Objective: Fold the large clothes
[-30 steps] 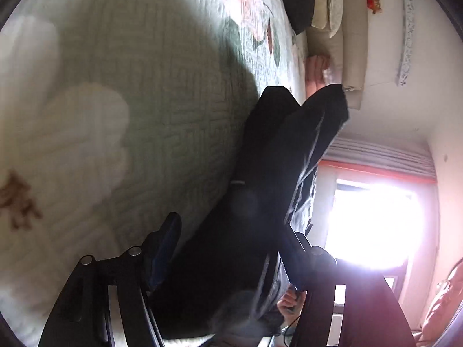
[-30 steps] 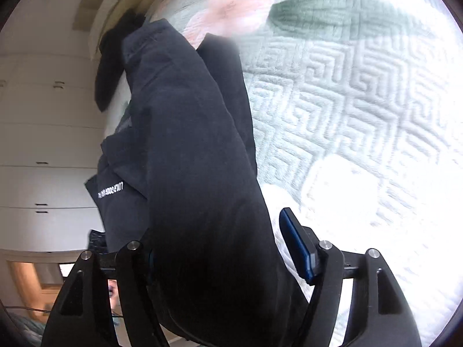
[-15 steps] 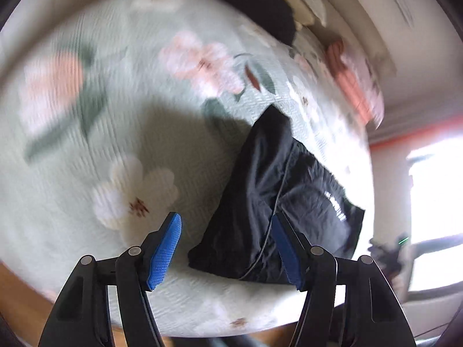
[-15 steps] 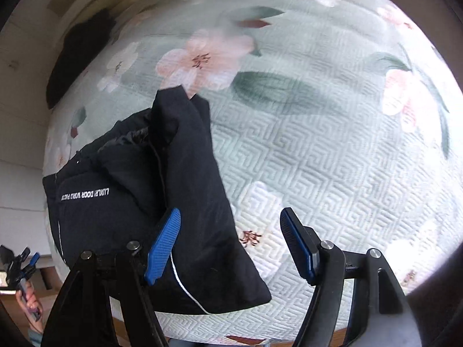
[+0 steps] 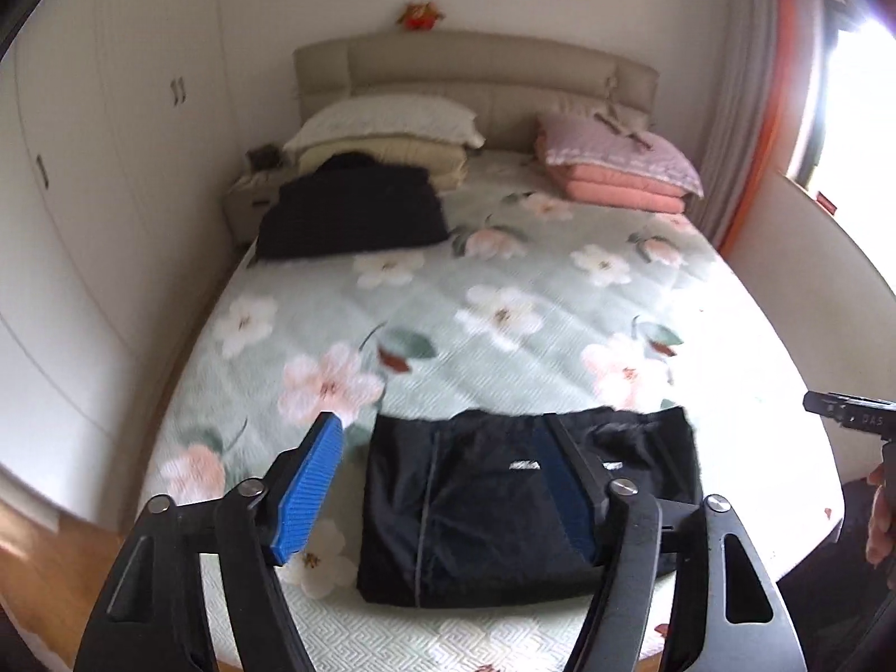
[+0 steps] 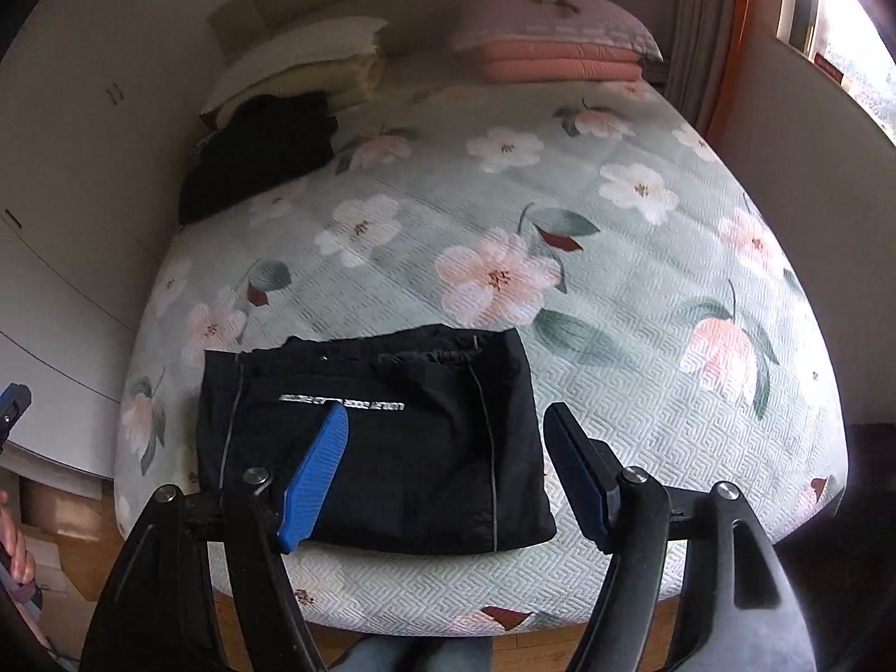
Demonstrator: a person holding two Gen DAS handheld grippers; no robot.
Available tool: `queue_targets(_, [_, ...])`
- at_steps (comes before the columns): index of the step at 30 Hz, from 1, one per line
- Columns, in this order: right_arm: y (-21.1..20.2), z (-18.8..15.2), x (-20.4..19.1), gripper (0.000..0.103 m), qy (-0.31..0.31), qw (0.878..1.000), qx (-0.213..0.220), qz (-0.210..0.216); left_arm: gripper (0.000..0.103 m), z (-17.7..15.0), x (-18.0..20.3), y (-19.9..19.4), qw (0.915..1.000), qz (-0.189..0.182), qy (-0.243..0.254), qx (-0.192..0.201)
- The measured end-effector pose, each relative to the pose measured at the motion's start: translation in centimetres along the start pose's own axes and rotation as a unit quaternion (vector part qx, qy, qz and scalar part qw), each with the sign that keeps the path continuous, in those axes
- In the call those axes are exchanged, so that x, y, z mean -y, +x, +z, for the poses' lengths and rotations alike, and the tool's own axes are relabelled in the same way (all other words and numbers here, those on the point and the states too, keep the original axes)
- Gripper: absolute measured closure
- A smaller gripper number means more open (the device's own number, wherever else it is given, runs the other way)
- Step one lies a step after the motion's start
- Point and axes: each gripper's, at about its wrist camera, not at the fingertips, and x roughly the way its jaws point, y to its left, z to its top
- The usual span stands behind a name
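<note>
Left gripper (image 5: 442,481): jaws opening, nothing between them. Right gripper (image 6: 445,470): jaws wide, empty. Both hang clear above the bed (image 6: 644,336). Black garment (image 6: 369,442) lies folded into a flat rectangle near the foot edge, about 6 o'clock. Another dark folded pile (image 5: 353,213) sits at 11 o'clock by the pillows. This piece looks finished; any further clothes unseen.
</note>
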Motion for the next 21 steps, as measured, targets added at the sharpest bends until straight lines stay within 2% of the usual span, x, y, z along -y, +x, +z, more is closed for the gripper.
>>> queue_targets(2, [-2.9,-0.1,-2.4,0.025,-0.012,1.000,0.015,-0.009,0.024,1.1,2.5,-2.2,0.9999,-0.003,0.012,0.004])
queue_targets(3, [-4.0,-0.2,-3.1,0.018,-0.013,1.000,0.018,-0.015,0.024,1.4,3.5,-3.1,0.9999,-0.008,0.015,0.002])
queue_targets(5, [-6.0,-0.7,-4.7,0.012,-0.018,0.999,0.023,-0.018,0.024,1.7,5.2,-4.7,0.9997,-0.010,0.021,-0.003])
queue_targets(9, [-8.5,-2.0,-7.1,0.012,-0.048,0.996,0.041,-0.056,0.024,1.1,7.3,-6.2,0.9996,0.011,0.021,-0.013])
queue_targets(16, [-8.2,-3.7,-8.4,0.012,-0.070,0.994,0.032,-0.071,0.024,-1.6,8.3,-4.7,0.9978,0.004,0.014,-0.064])
queue_targets(21, [-6.7,-4.4,-8.4,0.012,-0.073,0.995,0.011,-0.062,0.024,-3.1,8.1,-2.9,0.9956,0.001,0.004,-0.094])
